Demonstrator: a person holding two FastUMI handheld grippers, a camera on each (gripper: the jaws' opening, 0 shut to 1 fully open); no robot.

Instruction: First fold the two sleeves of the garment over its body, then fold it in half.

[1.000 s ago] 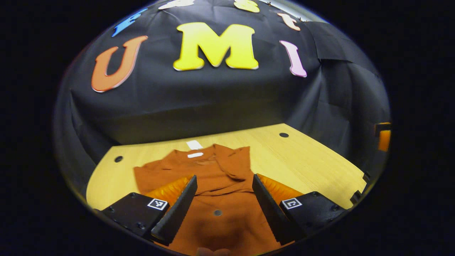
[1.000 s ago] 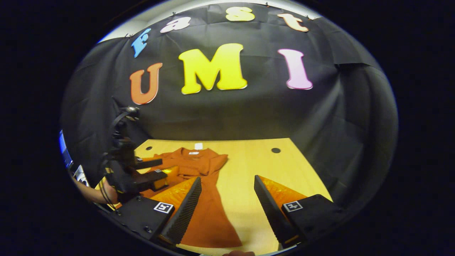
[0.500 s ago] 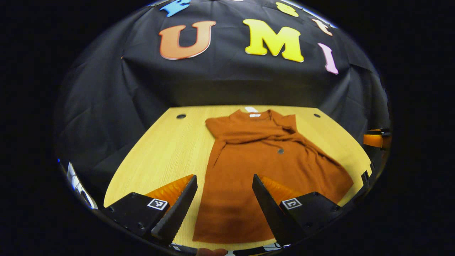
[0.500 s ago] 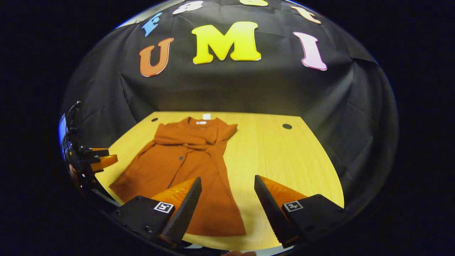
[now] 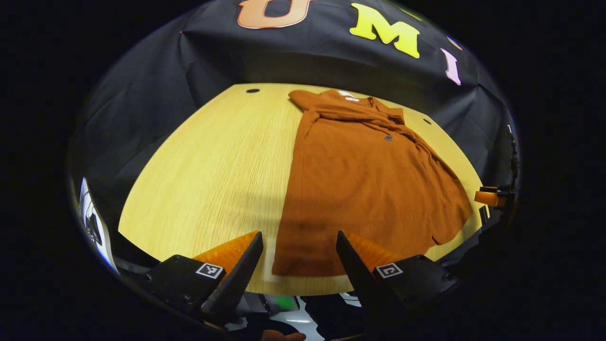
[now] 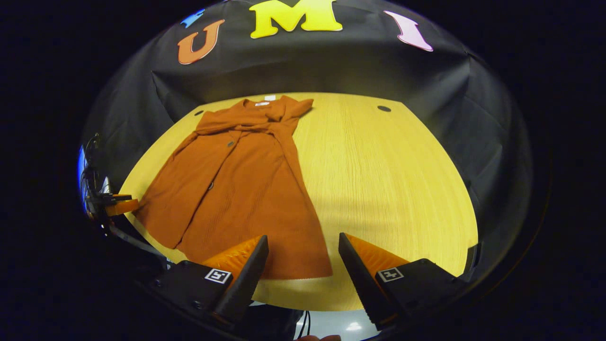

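Garment (image 5: pixel 364 189) flat on table (image 5: pixel 208 166); small white neck label (image 6: pixel 261 103)

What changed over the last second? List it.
Both grippers pulled back from the shirt toward the near edge of the table: the left gripper from over its folded sleeves, the right gripper from beside its hem. Both stayed open, holding nothing. The shirt stayed flat, sleeves folded across its chest.

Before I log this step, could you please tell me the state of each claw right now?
Left claw: open, holding nothing, above the garment's hem.
Right claw: open, holding nothing, near the hem's corner.
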